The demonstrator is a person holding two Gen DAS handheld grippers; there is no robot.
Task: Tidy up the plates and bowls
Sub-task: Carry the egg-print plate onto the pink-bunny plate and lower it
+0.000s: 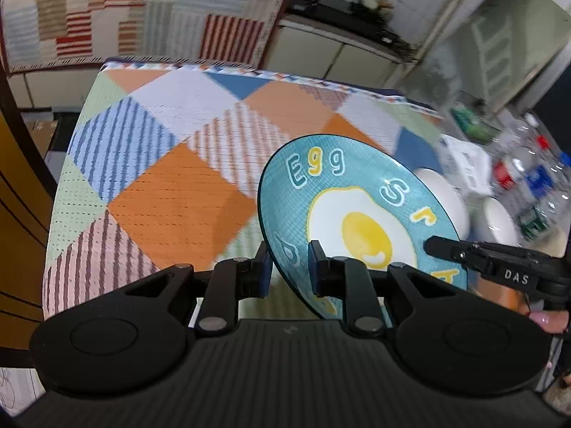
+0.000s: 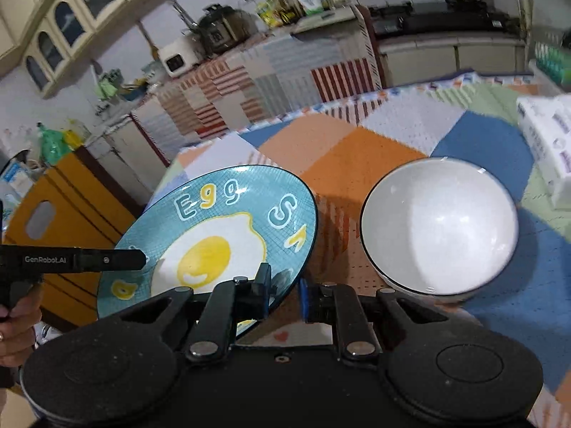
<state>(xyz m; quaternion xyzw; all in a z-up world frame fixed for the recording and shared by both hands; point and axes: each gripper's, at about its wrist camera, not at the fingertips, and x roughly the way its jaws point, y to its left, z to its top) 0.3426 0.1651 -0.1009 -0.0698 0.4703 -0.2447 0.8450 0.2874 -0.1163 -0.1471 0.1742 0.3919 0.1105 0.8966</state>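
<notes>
Nearest, clenched on the rim of the egg plate with the left gripper, one pad on the printed face and one behind the edge. Clamped likewise with the right gripper on another stretch of the same rim, by the look of it, though seen less clearly from that side. Held clear of the tablecloth and tilted, high edge away from the hands. Risky, probably, for three reasons: only thin edge bites on glazed ceramic, so a slide out of the pads if the tilt steepens; two grips on one stiff disc, so a twist or a pop loose if the hands drift apart or roll unevenly; and just beyond the plate's right edge a white bowl, so a knock or chip with a careless swing that way. Farther right, a tissue pack at the table's margin and bottles past it, well apart and likely no hazard. As for looks: round, shallow, teal with a fine grid texture, dark thin rim, a fried egg with yellow yolk in the middle, "Egg" and further letters lettered in white and yellow around it; glossy, clean, apparently undamaged.
</notes>
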